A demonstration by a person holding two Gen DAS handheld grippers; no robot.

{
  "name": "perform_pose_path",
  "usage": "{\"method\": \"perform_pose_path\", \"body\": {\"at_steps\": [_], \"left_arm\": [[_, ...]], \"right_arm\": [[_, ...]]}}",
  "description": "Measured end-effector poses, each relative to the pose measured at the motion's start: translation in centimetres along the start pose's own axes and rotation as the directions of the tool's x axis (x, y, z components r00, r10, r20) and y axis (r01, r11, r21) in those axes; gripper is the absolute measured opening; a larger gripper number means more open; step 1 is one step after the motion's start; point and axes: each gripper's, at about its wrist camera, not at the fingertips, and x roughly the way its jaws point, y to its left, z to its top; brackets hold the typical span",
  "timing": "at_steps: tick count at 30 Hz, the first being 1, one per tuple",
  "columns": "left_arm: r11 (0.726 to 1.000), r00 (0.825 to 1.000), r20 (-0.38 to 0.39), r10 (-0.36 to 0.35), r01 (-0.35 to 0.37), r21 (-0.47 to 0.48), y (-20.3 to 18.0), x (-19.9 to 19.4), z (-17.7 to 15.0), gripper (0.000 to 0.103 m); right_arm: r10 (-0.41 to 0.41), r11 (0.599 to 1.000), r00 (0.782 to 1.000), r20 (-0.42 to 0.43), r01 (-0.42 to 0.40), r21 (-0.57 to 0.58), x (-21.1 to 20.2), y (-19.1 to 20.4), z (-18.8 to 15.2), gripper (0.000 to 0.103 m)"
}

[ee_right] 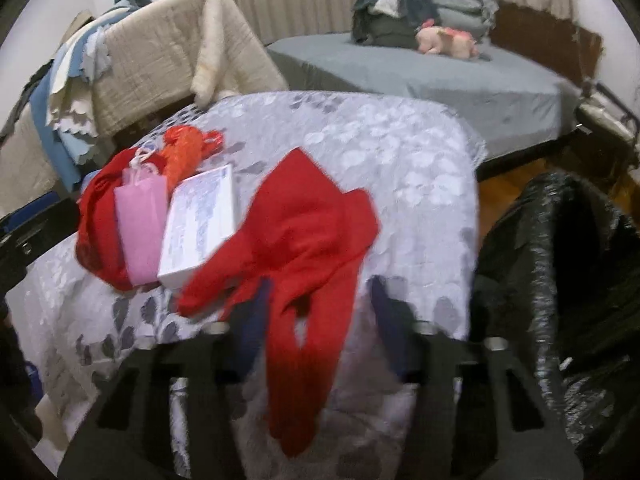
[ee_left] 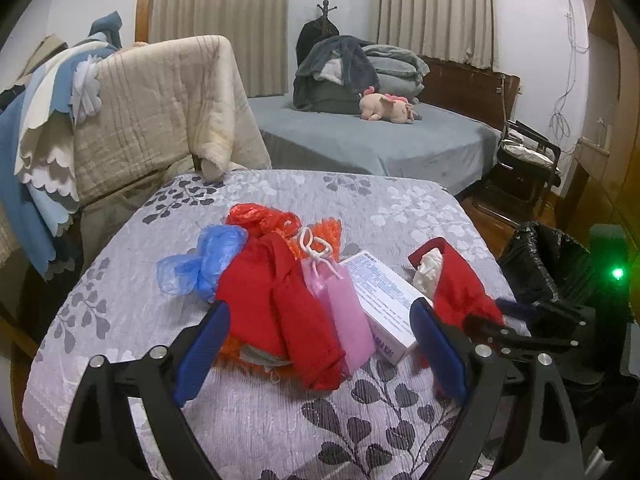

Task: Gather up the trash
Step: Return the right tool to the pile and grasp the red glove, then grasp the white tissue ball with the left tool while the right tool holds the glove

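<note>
A pile lies on the floral grey table (ee_left: 248,412): a red garment (ee_left: 276,304), a pink bag (ee_left: 348,312), a white box (ee_left: 384,292), a blue plastic bag (ee_left: 204,260), a red plastic bag (ee_left: 260,218). My left gripper (ee_left: 320,344) is open, low over the table just before the pile. A second red garment (ee_right: 304,232) lies near the table's right edge, with a crumpled white tissue (ee_left: 428,270) on it. My right gripper (ee_right: 316,324) is open, its jaws straddling the garment's hanging end; the view is blurred. It shows in the left wrist view (ee_left: 516,320).
A bin lined with a black bag (ee_right: 560,264) stands right of the table, also in the left wrist view (ee_left: 544,260). A chair draped with a beige quilt (ee_left: 160,112) is at the back left. A grey bed (ee_left: 380,140) with a plush toy lies behind.
</note>
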Motion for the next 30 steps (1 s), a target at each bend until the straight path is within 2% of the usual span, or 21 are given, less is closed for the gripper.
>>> {"method": "perform_pose_path", "body": {"at_steps": [2, 5, 14, 20, 30], "left_arm": [[1.0, 1.0, -0.001, -0.001, 0.001, -0.001, 0.0, 0.0, 0.0, 0.089], [1.0, 1.0, 0.001, -0.002, 0.002, 0.0, -0.1, 0.0, 0.0, 0.089], [1.0, 1.0, 0.022, -0.018, 0.018, 0.004, -1.1, -0.8, 0.7, 0.089], [0.999, 0.998, 0.045, -0.044, 0.044, 0.013, -2.2, -1.1, 1.6, 0.089], [0.991, 0.992, 0.036, -0.124, 0.121, 0.058, -6.2, 2.3, 3.4, 0.086]], "right_arm": [[0.02, 1.0, 1.0, -0.004, -0.02, -0.01, -0.1, 0.4, 0.1, 0.014], [0.034, 0.999, 0.999, 0.026, -0.034, -0.018, -1.2, 0.6, 0.4, 0.01], [0.056, 0.998, 0.988, 0.142, -0.057, 0.002, -5.1, -0.1, 2.7, 0.008], [0.03, 0.999, 0.977, 0.213, -0.038, 0.034, -7.3, -1.6, 4.2, 0.008], [-0.032, 0.996, 0.974, 0.222, 0.012, 0.093, -7.6, -5.0, 4.4, 0.008]]}}
